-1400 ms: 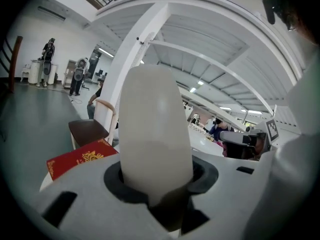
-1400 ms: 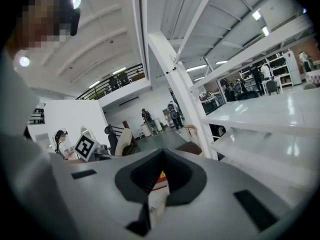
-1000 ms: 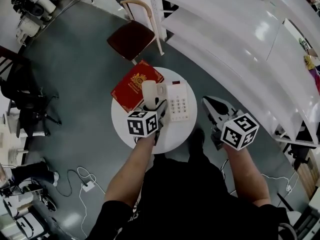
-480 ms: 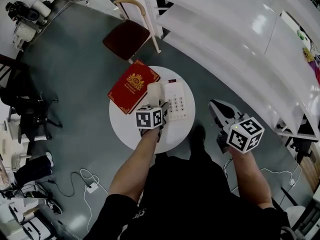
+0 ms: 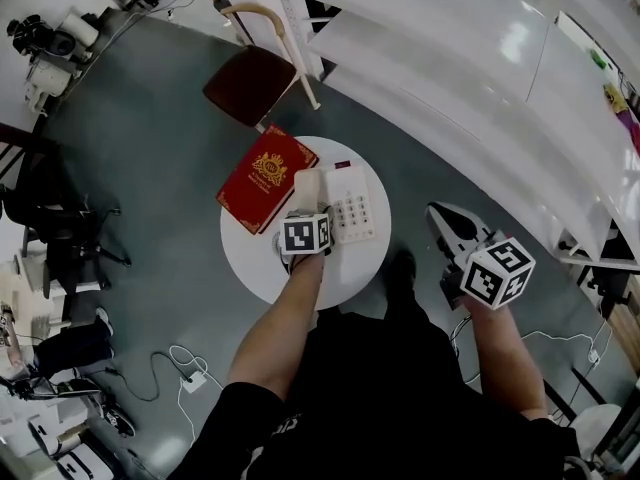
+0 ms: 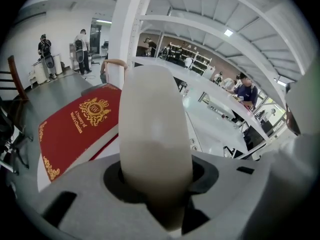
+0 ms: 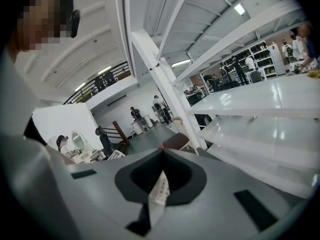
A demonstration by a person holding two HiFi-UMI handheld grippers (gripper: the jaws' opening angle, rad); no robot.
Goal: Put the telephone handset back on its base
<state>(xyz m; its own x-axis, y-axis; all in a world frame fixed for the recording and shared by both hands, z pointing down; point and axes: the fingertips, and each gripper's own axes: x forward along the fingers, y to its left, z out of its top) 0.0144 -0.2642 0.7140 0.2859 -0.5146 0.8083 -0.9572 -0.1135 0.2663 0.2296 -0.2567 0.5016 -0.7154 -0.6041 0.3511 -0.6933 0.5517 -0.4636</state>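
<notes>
On the round white table (image 5: 258, 260) stands the white telephone base (image 5: 351, 206) with its keypad up. The cream handset (image 5: 305, 184) sits over the base's left side, gripped at its near end by my left gripper (image 5: 304, 215). In the left gripper view the handset (image 6: 155, 129) fills the space between the jaws and points away over the table. Whether it touches the cradle I cannot tell. My right gripper (image 5: 450, 226) hangs shut and empty in the air to the right of the table, off its edge.
A red book (image 5: 268, 176) lies on the table just left of the handset. A dark red chair (image 5: 250, 83) stands beyond the table, with long white shelves (image 5: 450, 58) at the right. Cables (image 5: 185, 368) lie on the grey floor.
My left gripper has sunk toward the table with the handset, which now lies lower over the base's left side. The right gripper has drifted a little to the right.
</notes>
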